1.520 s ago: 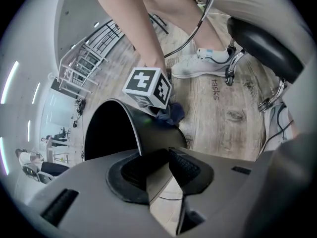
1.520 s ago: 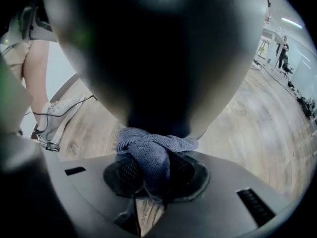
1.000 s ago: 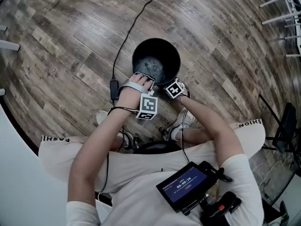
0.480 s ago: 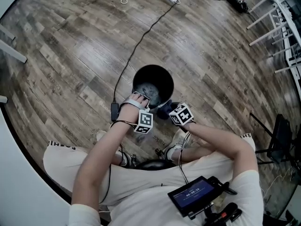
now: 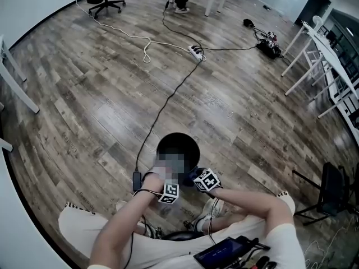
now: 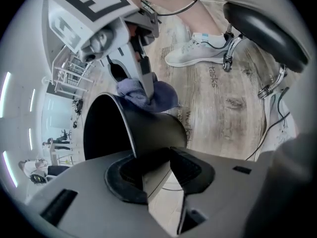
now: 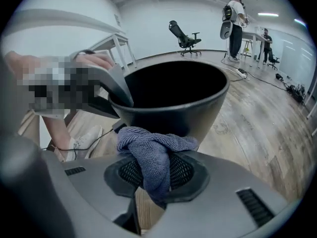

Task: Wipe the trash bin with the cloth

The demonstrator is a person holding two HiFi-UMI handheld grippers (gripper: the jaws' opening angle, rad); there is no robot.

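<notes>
Wood-look plank floor (image 5: 84, 94) takes up most of the head view, w/ the person seated over it. The black round plastic trash bin (image 7: 193, 114) sits at the person's feet, mouth up and long axis approx upright. Whether its base is flat on the floor I can't tell.

The left gripper (image 6: 158, 175) is at the bin's near rim. Its fingers have just been closing and are clamped on the bin wall, one finger inside and one outside, so the bin looks steadied. The right gripper (image 7: 156, 175) is just beside it, on its right. Its fingers are pressed together on a blue-grey terry cloth (image 7: 153, 152), w/ the wad bulging out past the tips. The wad touches the bin's outer wall just under the rim, on the near side. A thin black cable (image 5: 162, 111) runs over the floor past the bin's left side.

Key relation: the bin wall lies straight ahead of the right fingers and a bit above the wad. From there it curves away to both sides and tapers down toward the floor. The right hand is the wiping hand and the left only holds.

Prob. the step in hand is wiping the outside near the rim. A next stroke would need to follow the curve round or run down the wall. The left gripper is so close that a stroke toward it could bump it.
</notes>
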